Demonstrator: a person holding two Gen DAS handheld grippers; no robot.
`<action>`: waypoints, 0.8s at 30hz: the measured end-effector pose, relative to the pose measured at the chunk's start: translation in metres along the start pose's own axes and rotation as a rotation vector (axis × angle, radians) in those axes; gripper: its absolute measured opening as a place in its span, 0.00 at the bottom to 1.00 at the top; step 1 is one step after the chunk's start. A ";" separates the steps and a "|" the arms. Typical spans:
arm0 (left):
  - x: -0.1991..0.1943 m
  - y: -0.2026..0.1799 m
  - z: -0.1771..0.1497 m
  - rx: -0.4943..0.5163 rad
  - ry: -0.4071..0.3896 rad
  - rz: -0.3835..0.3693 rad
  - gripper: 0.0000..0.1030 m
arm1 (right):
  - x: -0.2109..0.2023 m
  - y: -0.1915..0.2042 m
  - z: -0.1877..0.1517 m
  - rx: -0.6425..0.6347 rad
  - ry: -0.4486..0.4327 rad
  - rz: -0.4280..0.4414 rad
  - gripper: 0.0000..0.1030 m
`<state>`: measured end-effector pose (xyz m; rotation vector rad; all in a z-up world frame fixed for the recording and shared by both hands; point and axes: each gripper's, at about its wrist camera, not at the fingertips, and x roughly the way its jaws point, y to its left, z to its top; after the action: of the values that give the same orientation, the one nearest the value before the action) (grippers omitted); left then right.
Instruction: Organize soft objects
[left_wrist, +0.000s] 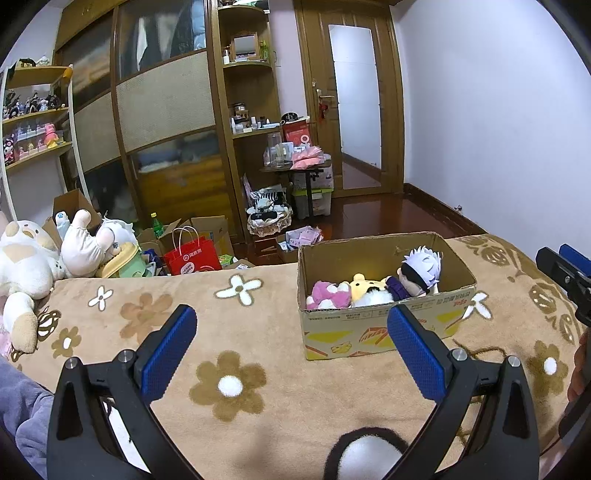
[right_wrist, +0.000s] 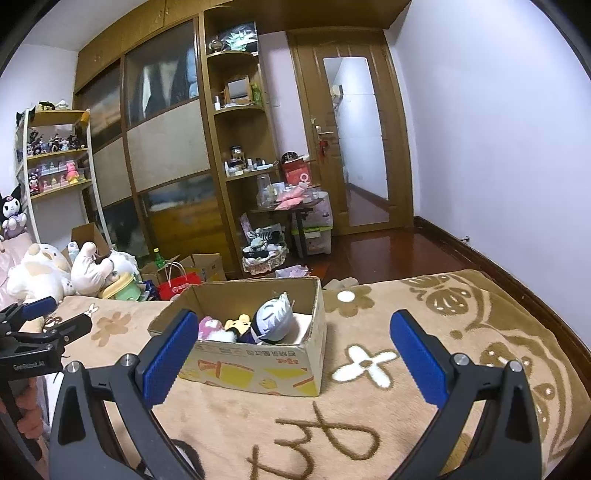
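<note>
A: Left gripper (left_wrist: 291, 325) – fingers spread wide, nothing btwn them, hovering over the flower-print blanket (left_wrist: 236, 384). Right gripper (right_wrist: 295, 332) same: spread wide, empty, cardboard box (right_wrist: 258, 369) just ahead of it.

B: And the soft stuff?

A: Three plushies already in the box: white-haired doll (right_wrist: 275, 319) at the right, yellow bear plush (left_wrist: 364, 288) in the middle, pink plush (left_wrist: 328, 295) on the left. Box sits on the bed, top open, flaps folded out.

B: So what's left?

A: Looks like the pile at the far left end of the bed – big white-and-tan plush (left_wrist: 22, 266) and a white plush (left_wrist: 88, 243) flopped against it, well apart from the box. Also smth black-and-white and fuzzy right under the left gripper (left_wrist: 365, 454); can't tell what it is.

B: Tips for the next grab?

A: My guess: left side goes for the pile, since it's nearer. Pinch a limb or the body mid-bulk, not loose fur – plush squashes and slips. The big one prob won't fit beside the three, so take smaller ones first. Drop in from above; box is light, could slide on the blanket if bumped.
</note>
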<state>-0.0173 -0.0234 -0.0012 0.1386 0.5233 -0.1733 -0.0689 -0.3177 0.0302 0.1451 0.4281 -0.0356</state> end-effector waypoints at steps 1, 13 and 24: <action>0.000 0.000 0.000 0.001 -0.001 -0.002 0.99 | 0.001 -0.001 -0.001 0.001 0.002 -0.005 1.00; -0.001 -0.003 -0.005 0.028 0.001 0.005 0.99 | 0.003 -0.003 -0.003 0.004 0.007 -0.009 1.00; 0.001 -0.002 -0.004 0.041 0.012 0.025 0.99 | 0.008 -0.004 -0.007 0.000 0.010 -0.023 1.00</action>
<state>-0.0191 -0.0247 -0.0054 0.1858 0.5297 -0.1593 -0.0646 -0.3210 0.0204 0.1399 0.4393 -0.0576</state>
